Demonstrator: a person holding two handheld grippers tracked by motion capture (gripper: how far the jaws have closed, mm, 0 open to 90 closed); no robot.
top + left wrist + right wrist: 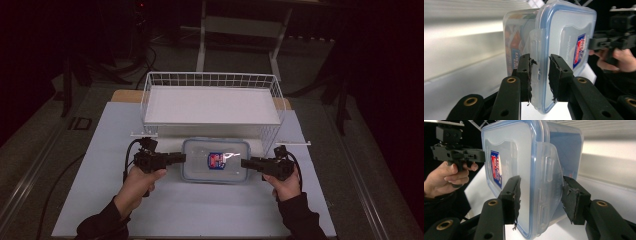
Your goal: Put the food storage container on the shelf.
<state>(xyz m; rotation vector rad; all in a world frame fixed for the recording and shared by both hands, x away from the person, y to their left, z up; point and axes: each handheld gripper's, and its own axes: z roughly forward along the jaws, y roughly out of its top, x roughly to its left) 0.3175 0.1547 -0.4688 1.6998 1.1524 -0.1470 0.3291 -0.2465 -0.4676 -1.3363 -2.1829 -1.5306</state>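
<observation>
Holding the clear lidded container (216, 161) between both tools, centre of the high view, just below the white wire basket (210, 100) on the bench (200, 210). My left tool (181, 158) grips its left end, right tool (245, 163) its right end.

Left gripper view: container (564, 37) upper centre, lid flap between my pads (555, 75), clenched on it. Other hand and tool at right edge.

Right gripper view: container (524, 157) centre, side flap between my pads (515, 195); left pad on the lid, right pad at the flap's edge. Grasping it.
</observation>
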